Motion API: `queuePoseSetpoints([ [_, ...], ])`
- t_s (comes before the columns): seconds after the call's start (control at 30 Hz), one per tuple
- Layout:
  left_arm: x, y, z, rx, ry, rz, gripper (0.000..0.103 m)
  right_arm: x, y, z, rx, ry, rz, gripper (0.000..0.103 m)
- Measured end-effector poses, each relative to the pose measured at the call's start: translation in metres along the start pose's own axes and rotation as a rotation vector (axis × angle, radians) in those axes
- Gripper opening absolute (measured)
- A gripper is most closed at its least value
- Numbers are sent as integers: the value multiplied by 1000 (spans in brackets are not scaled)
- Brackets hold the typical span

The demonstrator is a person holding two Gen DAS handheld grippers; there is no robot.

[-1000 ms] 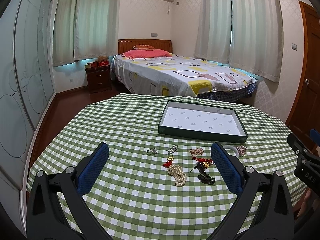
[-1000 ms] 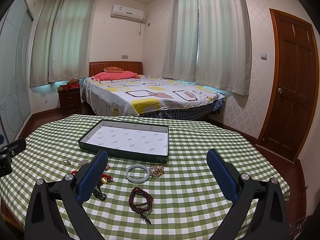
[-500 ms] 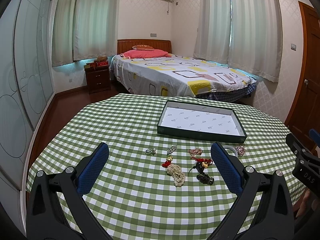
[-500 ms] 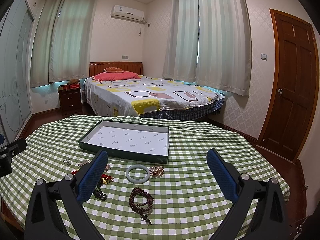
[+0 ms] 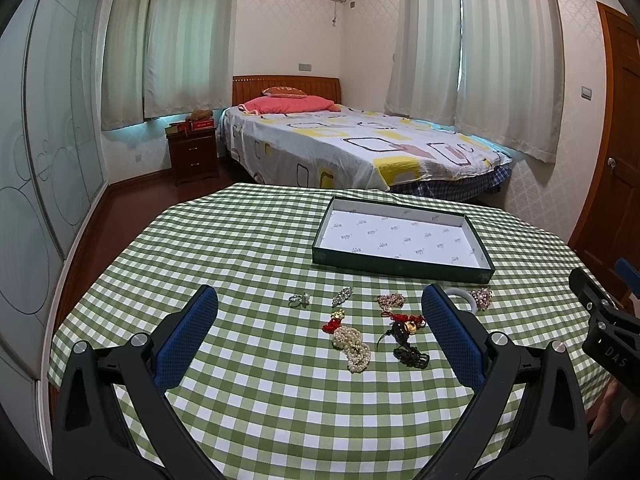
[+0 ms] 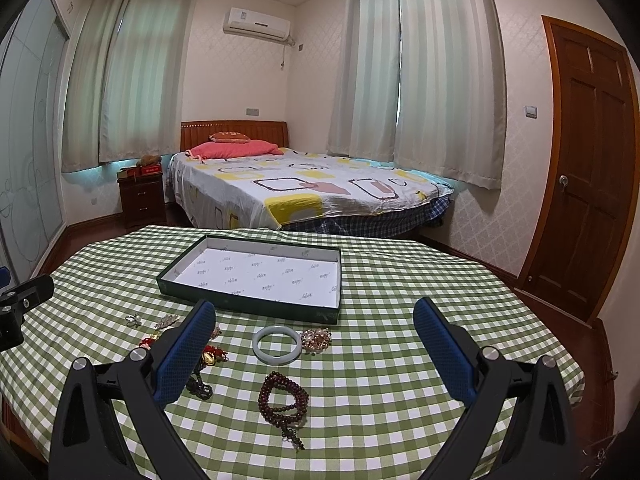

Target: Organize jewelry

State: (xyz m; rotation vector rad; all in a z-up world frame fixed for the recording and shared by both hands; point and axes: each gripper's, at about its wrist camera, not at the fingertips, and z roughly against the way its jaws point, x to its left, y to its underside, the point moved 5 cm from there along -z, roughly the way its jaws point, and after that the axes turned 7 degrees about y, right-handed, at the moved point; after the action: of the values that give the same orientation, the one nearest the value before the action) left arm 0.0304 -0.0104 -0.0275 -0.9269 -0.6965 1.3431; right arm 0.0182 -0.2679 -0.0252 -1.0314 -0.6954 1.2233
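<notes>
A dark green tray with a white lining [image 5: 400,268] [image 6: 248,304] lies on the green checked tablecloth and holds nothing. In front of it lie loose pieces: a silver ring [image 5: 300,299], a crystal brooch [image 5: 342,295], a red and gold charm [image 5: 334,322], a pearl strand [image 5: 352,346], a dark bead string [image 5: 410,356], a pink bead cluster [image 5: 480,298] [image 6: 316,339], a pale jade bangle [image 6: 277,345] and a brown bead bracelet [image 6: 282,400]. My left gripper [image 5: 320,316] is open above the pearls. My right gripper [image 6: 314,328] is open above the bangle. Both are empty.
The round table [image 6: 440,280] drops off at its edges on all sides. Beyond it stand a bed [image 5: 352,148], a dark nightstand [image 5: 194,156], a glass wardrobe [image 5: 40,152] on the left and a wooden door [image 6: 584,168] on the right.
Both views have shifted only slightly; the left camera has edged a little back and up. No jewelry has moved and both grippers stay open.
</notes>
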Motion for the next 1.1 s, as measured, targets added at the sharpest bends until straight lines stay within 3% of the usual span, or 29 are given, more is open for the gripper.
queuePoseSetpoints([
  [0.33,4,27,-42,31,0,-21,99,12,42,-39,68,-62,34,97],
  [0.67,14,62,-97,199,31,36,99,19,85,-85,218,-132,30,97],
  [1.1,18,83,-133,292,34,47,98,28,112,-122,340,-137,63,96],
])
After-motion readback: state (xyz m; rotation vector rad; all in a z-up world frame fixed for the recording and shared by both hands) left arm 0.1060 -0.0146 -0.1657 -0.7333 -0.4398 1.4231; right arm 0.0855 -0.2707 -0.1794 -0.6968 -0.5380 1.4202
